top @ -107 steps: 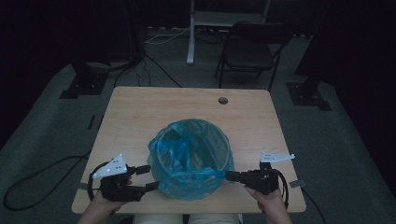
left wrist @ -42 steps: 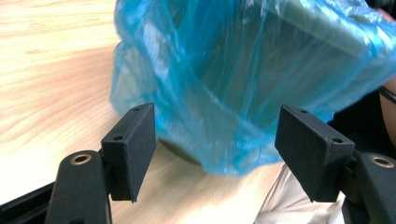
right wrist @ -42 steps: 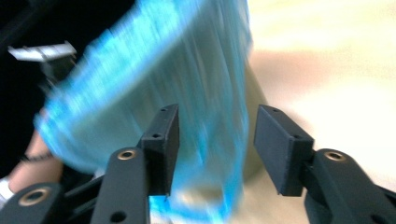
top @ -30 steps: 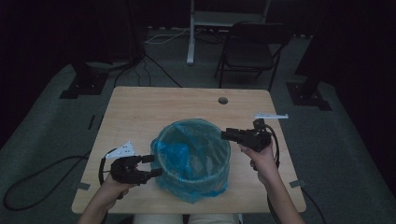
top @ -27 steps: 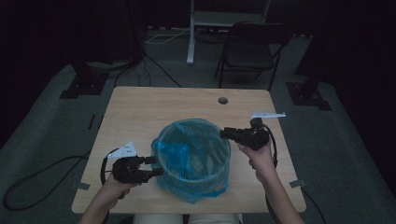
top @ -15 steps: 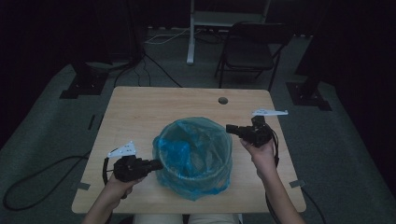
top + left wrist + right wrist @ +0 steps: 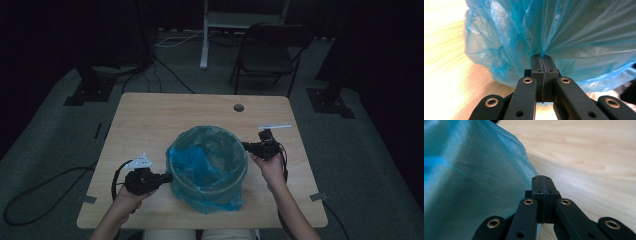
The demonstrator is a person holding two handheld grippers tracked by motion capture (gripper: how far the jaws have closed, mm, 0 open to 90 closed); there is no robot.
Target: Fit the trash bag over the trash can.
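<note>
While a round bin lined with a thin blue plastic bag [image 7: 207, 167] stands mid-tabletop [image 7: 150, 120], the left claw [image 7: 167, 177] and right claw [image 7: 245, 145] each pinch its film, jaws fully closed.

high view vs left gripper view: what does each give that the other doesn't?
High view alone: the round bin standing on the table, the bag's open mouth, the right gripper at the bin's right rim, both hands, the chair beyond the table.

Left gripper view alone: the jaws shut, with a pinch of film fanning out from between the pads in tight pleats.

Both: the blue bag, the left gripper at its left side, and the wooden tabletop.
</note>
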